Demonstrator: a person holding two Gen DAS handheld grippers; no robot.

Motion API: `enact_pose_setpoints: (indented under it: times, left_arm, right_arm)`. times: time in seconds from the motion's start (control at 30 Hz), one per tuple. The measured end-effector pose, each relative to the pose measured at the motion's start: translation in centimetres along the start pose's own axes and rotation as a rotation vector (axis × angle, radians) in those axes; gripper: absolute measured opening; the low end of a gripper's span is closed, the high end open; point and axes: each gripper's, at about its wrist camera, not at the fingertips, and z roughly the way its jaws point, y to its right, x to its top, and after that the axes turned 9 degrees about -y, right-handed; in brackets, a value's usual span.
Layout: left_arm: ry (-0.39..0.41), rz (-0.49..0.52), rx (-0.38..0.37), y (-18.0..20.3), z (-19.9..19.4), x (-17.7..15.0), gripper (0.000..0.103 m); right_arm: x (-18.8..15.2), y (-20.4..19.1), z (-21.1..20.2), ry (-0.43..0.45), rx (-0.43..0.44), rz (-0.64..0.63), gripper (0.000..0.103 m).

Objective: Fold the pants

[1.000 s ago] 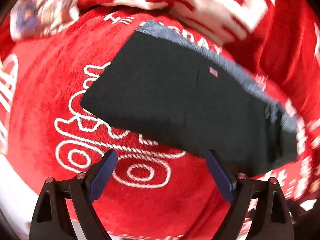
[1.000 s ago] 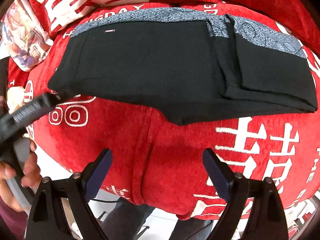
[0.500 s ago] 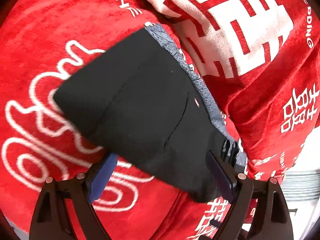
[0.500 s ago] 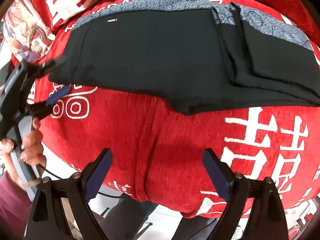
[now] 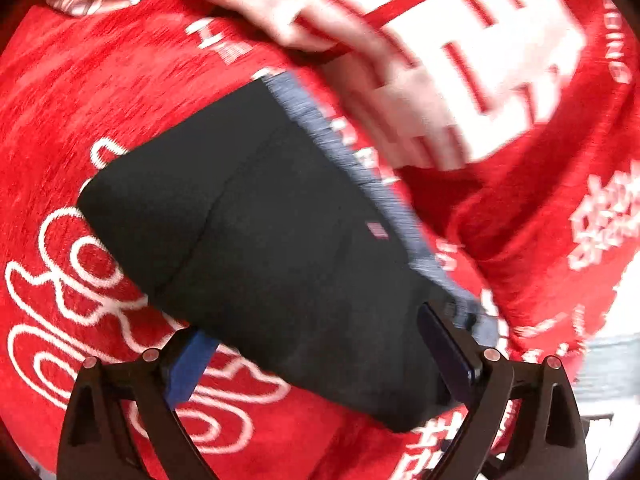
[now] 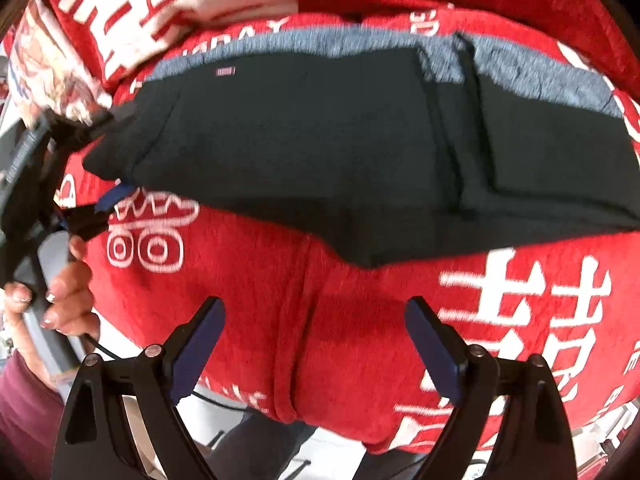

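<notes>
Black pants point(image 6: 320, 152) with a grey-blue waistband point(image 6: 540, 76) lie folded across the red cloth, a smaller folded layer on their right part. In the left wrist view the pants point(image 5: 280, 240) run diagonally and their near end reaches in between the fingers. My left gripper point(image 5: 316, 356) straddles that end with its jaws opening; its left blue pad point(image 5: 192, 360) is partly tucked under the fabric edge. The right wrist view shows the left gripper point(image 6: 116, 156) at the pants' left end, one finger above and one below. My right gripper point(image 6: 312, 340) stands open over bare red cloth, short of the pants.
A red cover point(image 6: 248, 280) with white characters drapes the surface and drops off at the near edge. A white-and-red cushion point(image 5: 440, 60) lies behind the pants, a patterned one point(image 6: 52, 64) at far left. A person's hand point(image 6: 64, 292) grips the left tool's handle.
The left gripper rolled and came down onto the pants' left end, which now sits between its fingers; its jaws spread a little. The right gripper edged closer to the pants.
</notes>
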Motion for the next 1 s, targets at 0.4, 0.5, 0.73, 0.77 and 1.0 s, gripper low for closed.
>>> enact_pose_setpoints:
  times: [0.4, 0.5, 0.73, 0.77, 1.0]
  left_arm:
    - [0.172, 0.466, 0.646, 6.5, 2.6, -2.7, 0.039]
    - [0.257, 0.779, 0.873, 9.0, 4.8, -6.5, 0.039]
    - [0.275, 0.881, 0.940, 9.0, 5.6, -7.7, 0.039]
    - [0.276, 0.883, 0.943, 9.0, 5.6, -7.8, 0.039]
    - [0.284, 0.878, 0.933, 9.0, 5.4, -8.2, 0.039]
  right_arm:
    - [10.5, -0.4, -5.9, 0.119, 0.014, -0.097, 0.093]
    - [13.7, -3.1, -6.5, 0.076, 0.060, -0.162, 0.093]
    - [18.8, -13.5, -4.7, -0.127, 0.143, -0.403, 0.093]
    - [19.0, -14.8, -4.1, -0.152, 0.144, -0.429, 0.093]
    - [19.5, -21.0, 1.8, -0.324, 0.046, -0.553, 0.093]
